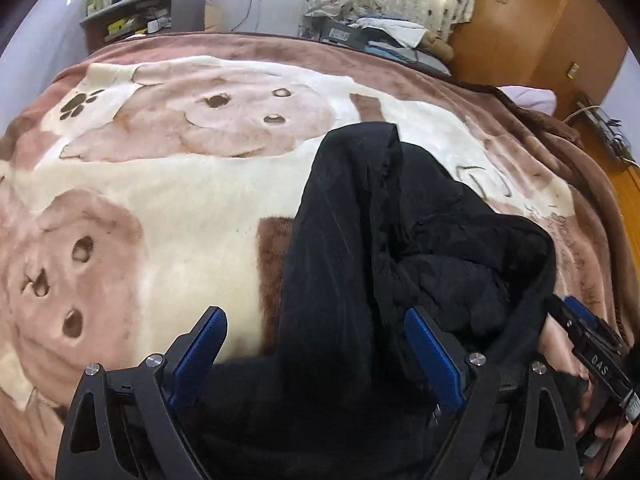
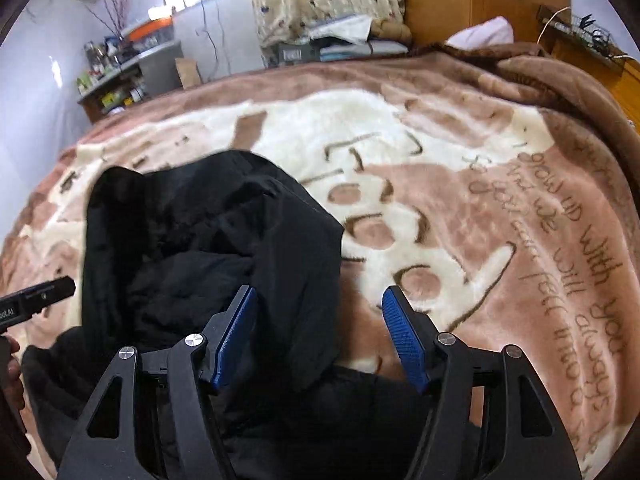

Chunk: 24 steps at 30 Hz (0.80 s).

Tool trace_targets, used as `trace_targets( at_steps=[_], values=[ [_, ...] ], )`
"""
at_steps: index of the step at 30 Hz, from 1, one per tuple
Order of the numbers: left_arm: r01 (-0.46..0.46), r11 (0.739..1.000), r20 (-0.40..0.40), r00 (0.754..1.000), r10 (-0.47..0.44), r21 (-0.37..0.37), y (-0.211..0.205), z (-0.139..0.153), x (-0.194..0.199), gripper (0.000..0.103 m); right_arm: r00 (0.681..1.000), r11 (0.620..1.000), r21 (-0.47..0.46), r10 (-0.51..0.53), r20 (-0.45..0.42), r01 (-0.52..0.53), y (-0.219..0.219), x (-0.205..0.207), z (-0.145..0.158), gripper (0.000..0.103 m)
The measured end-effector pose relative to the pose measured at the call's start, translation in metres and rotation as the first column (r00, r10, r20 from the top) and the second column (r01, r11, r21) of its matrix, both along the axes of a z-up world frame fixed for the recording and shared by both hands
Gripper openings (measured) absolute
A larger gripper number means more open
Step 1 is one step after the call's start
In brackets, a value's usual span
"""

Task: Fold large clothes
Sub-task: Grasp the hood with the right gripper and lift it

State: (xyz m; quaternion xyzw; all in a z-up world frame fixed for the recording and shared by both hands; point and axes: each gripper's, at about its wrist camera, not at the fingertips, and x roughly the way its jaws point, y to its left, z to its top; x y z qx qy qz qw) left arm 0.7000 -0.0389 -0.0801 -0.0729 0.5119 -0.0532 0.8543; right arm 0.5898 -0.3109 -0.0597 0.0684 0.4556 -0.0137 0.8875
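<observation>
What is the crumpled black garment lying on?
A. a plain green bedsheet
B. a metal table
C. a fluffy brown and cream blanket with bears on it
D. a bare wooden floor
C: the crumpled black garment lies directly on the fluffy brown and cream blanket, whose cartoon bear faces and paw print show beside it.
</observation>
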Motion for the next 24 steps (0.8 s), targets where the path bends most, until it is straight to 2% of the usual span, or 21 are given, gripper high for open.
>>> trace_targets(
  at_steps=[2, 4, 5, 7, 8, 9, 10, 12, 15, 19, 24],
  values=[
    [-0.024, 1.0, -0.005, 1.0, 0.024, 0.001, -0.001, -0.007, 0.007, 0.089, 1.0, 0.999, 0.018, -0.028, 0.006, 0.027, -0.005, 0.006, -0.004, 0.065],
    [-0.047, 0.999, 0.01, 0.999, 0.047, 0.005, -0.002, -0.011, 0.013, 0.083, 1.0, 0.999, 0.039, -0.029, 0.009, 0.028, -0.007, 0.012, -0.007, 0.065],
    [-0.068, 0.997, 0.014, 0.998, 0.067, 0.02, -0.002, -0.013, 0.015, 0.072, 0.999, 0.999, 0.042, -0.033, -0.002, 0.033, -0.008, 0.016, -0.009, 0.065],
    [-0.06, 0.997, 0.012, 0.998, 0.06, 0.038, -0.006, -0.015, 0.021, 0.042, 0.999, 0.995, 0.09, -0.044, -0.018, 0.045, -0.01, 0.022, -0.012, 0.061],
    [-0.051, 0.997, 0.009, 0.999, 0.051, 0.052, -0.008, -0.016, 0.022, 0.016, 0.999, 0.992, 0.115, -0.048, -0.016, 0.05, -0.01, 0.023, -0.011, 0.044],
    [-0.038, 0.997, 0.001, 0.999, 0.038, 0.062, -0.012, -0.017, 0.023, 0.009, 0.999, 0.988, 0.144, -0.052, -0.006, 0.052, -0.011, 0.021, -0.01, 0.023],
    [-0.041, 0.997, 0.006, 0.999, 0.041, 0.068, -0.013, -0.017, 0.021, 0.007, 0.998, 0.984, 0.171, -0.055, -0.001, 0.054, -0.01, 0.019, -0.01, 0.017],
    [-0.036, 0.998, 0.027, 0.999, 0.035, 0.054, -0.015, -0.013, 0.017, 0.001, 0.999, 0.99, 0.136, -0.036, 0.012, 0.034, -0.003, 0.016, -0.007, 0.007],
    [-0.028, 0.999, 0.076, 0.997, 0.026, 0.031, -0.014, 0.0, 0.003, 0.0, 0.997, 0.998, 0.052, 0.017, 0.075, -0.02, 0.011, 0.004, 0.001, 0.005],
    [-0.032, 0.999, 0.103, 0.994, 0.035, -0.031, -0.003, 0.017, -0.018, 0.0, 0.99, 0.997, 0.056, 0.035, 0.139, -0.043, 0.012, -0.02, 0.016, 0.005],
    [-0.014, 1.0, 0.161, 0.987, 0.015, -0.008, 0.003, 0.038, -0.052, 0.0, 0.975, 0.997, 0.017, 0.071, 0.213, -0.077, 0.019, -0.055, 0.037, 0.005]
  ],
)
